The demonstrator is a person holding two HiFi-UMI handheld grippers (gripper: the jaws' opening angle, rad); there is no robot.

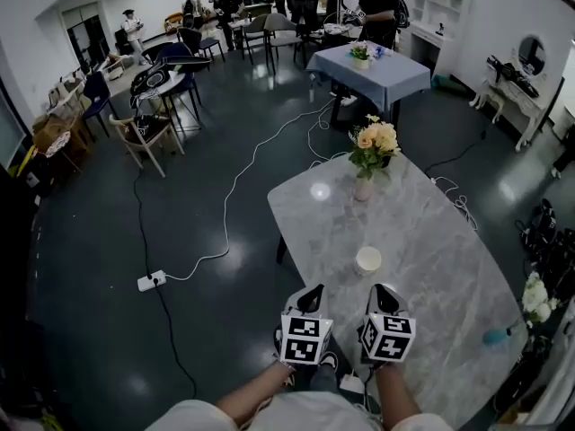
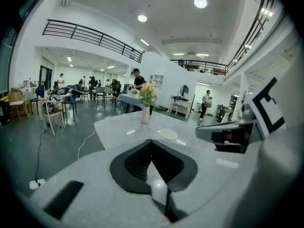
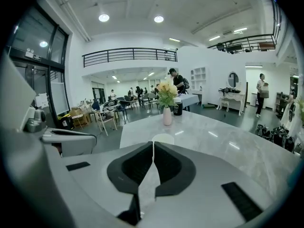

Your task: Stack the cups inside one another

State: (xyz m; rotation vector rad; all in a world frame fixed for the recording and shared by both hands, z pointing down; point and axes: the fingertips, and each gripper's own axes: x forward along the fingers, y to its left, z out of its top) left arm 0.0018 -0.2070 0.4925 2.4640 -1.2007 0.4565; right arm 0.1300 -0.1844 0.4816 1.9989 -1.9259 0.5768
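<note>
Step in hand: likely the end of stacking. Only one white cup shape [image 1: 367, 260] shows, at frame centre on the marble table [image 1: 449, 268]. Cannot tell whether it is one cup or several nested.

- Left gripper [image 1: 312, 296] and right gripper [image 1: 383, 293]: lower centre, short of the cup, jaws together, nothing between them.
- Next move, if another cup turns up: part the jaws, reach forward.
- Room: bare marble all round the cup. Vase of flowers [image 1: 363, 187] stands beyond it. The table's near edge runs under the left gripper.
</note>
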